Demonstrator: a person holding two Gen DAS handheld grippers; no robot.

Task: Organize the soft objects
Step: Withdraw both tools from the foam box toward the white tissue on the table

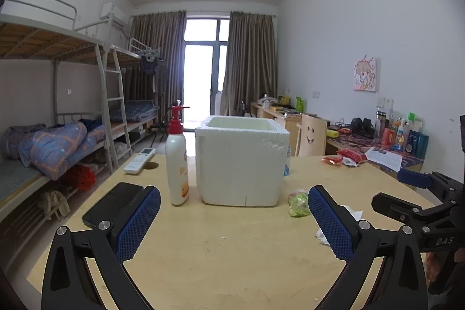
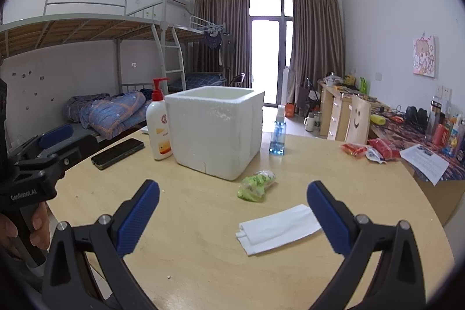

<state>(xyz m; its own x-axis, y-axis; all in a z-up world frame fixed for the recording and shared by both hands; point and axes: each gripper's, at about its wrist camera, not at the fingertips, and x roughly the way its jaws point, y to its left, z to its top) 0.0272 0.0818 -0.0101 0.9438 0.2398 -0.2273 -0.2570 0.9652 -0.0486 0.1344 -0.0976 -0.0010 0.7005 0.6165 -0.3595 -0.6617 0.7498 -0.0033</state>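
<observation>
1. One wooden surface (image 2: 203,252) carries everything in front of you.
2. White foam box (image 2: 213,132) stands open-topped at its middle.
3. Folded tissue (image 2: 279,228) lies beside your right hand-held gripper (image 2: 232,193), jaws apart, empty.
4. Green crumpled wrapper (image 2: 255,185) sits near the box; your left hand-held gripper (image 1: 234,201) hangs spread, empty.

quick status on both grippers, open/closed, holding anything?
Left gripper: jaws open, holding nothing.
Right gripper: jaws open, holding nothing, above the folded white tissue.

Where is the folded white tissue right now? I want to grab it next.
In the right wrist view the folded white tissue lies flat on the table, just inside the open right gripper, nearer than the green packet.
</observation>
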